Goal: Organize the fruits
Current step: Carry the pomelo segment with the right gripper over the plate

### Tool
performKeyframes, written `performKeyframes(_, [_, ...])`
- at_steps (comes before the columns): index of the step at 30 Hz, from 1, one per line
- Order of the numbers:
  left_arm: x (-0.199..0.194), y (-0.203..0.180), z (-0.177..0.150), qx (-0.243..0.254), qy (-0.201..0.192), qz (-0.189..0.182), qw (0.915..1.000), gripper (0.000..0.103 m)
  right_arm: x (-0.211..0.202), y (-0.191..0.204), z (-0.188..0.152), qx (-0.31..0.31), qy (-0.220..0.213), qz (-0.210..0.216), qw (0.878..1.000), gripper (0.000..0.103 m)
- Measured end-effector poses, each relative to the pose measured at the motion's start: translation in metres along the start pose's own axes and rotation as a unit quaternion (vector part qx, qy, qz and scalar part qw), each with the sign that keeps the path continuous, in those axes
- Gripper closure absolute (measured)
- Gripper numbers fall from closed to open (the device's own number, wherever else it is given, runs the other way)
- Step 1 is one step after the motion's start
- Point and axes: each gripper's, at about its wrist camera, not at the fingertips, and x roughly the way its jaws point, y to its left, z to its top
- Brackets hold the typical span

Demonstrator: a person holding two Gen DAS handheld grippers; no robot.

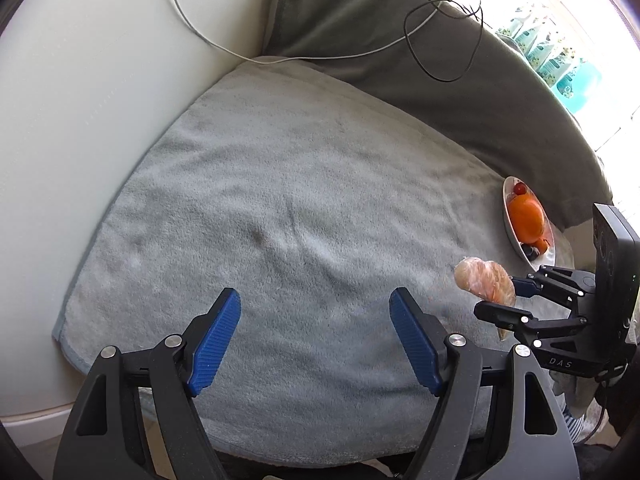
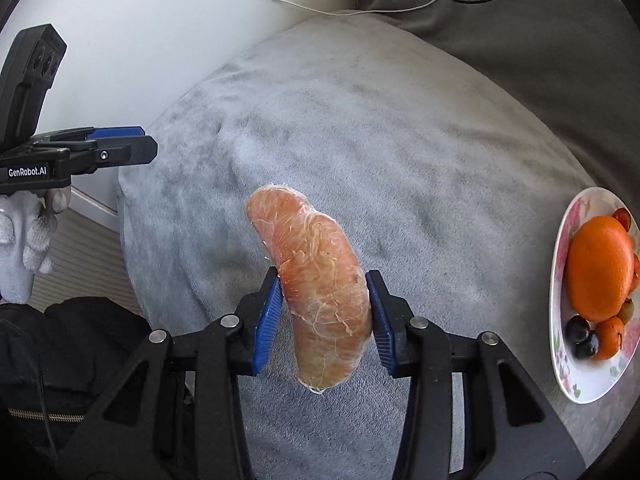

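A peeled, film-wrapped citrus segment (image 2: 304, 240), pale orange and curved, hangs above the grey towel (image 2: 400, 140). My right gripper (image 2: 323, 280) is shut on it, both blue pads pressing its sides. The left wrist view shows the same segment (image 1: 480, 280) in the right gripper (image 1: 500, 298) at the right edge. A flowered plate (image 2: 592, 380) to the right holds a large orange (image 2: 600, 268), a small orange (image 2: 610, 338), dark grapes (image 2: 580, 332) and a red cherry tomato (image 2: 622, 216). My left gripper (image 1: 316, 296) is open over bare towel (image 1: 300, 200), nothing between its fingers.
The towel covers a rounded seat beside a white surface (image 1: 100, 100). A dark grey blanket (image 1: 400, 40) with white and black cables (image 1: 440, 40) lies behind. A gloved hand (image 2: 24, 232) holds the left gripper (image 2: 140, 140). Dark clothing (image 2: 80, 340) sits at lower left.
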Motion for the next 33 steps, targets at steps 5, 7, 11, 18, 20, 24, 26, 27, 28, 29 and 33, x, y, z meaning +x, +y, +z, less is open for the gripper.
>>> performKeyframes(5, [0.004,-0.018,0.011,0.025,-0.002,-0.008,0.9997,0.026,-0.013,-0.012,-0.001,0.044,-0.028,-0.012,0.999,0.06])
performKeyframes(7, [0.006,-0.026,0.015,0.033,-0.002,-0.012,0.9994,0.026,-0.017,-0.019,-0.002,0.062,-0.039,-0.017,0.997,0.06])
performKeyframes(11, [0.008,-0.041,0.022,0.052,-0.002,-0.018,0.9985,0.026,-0.026,-0.031,-0.004,0.092,-0.06,-0.03,0.994,0.06])
performKeyframes(18, [0.017,-0.065,0.035,0.081,0.004,-0.03,0.9962,0.026,-0.05,-0.061,-0.011,0.138,-0.089,-0.057,0.985,0.06])
performKeyframes(20, [0.02,-0.073,0.039,0.09,0.006,-0.033,0.9954,0.026,-0.055,-0.068,-0.013,0.147,-0.095,-0.066,0.982,0.06])
performKeyframes(24, [0.026,-0.089,0.045,0.107,0.01,-0.039,0.9934,0.026,-0.065,-0.082,-0.017,0.166,-0.106,-0.091,0.976,0.06])
performKeyframes(26, [0.029,-0.097,0.047,0.117,0.011,-0.042,0.9922,0.026,-0.069,-0.09,-0.02,0.18,-0.11,-0.102,0.972,0.06])
performKeyframes(27, [0.03,-0.101,0.048,0.122,0.012,-0.043,0.9915,0.026,-0.071,-0.094,-0.021,0.187,-0.112,-0.107,0.97,0.06])
performKeyframes(28, [0.031,-0.105,0.05,0.127,0.013,-0.044,0.9909,0.026,-0.073,-0.099,-0.022,0.193,-0.113,-0.113,0.968,0.06])
performKeyframes(29, [0.032,-0.109,0.051,0.131,0.014,-0.046,0.9902,0.026,-0.074,-0.102,-0.024,0.2,-0.114,-0.118,0.966,0.06])
performKeyframes(33, [0.036,-0.121,0.055,0.144,0.015,-0.053,0.9881,0.026,-0.08,-0.122,-0.031,0.229,-0.116,-0.134,0.957,0.06])
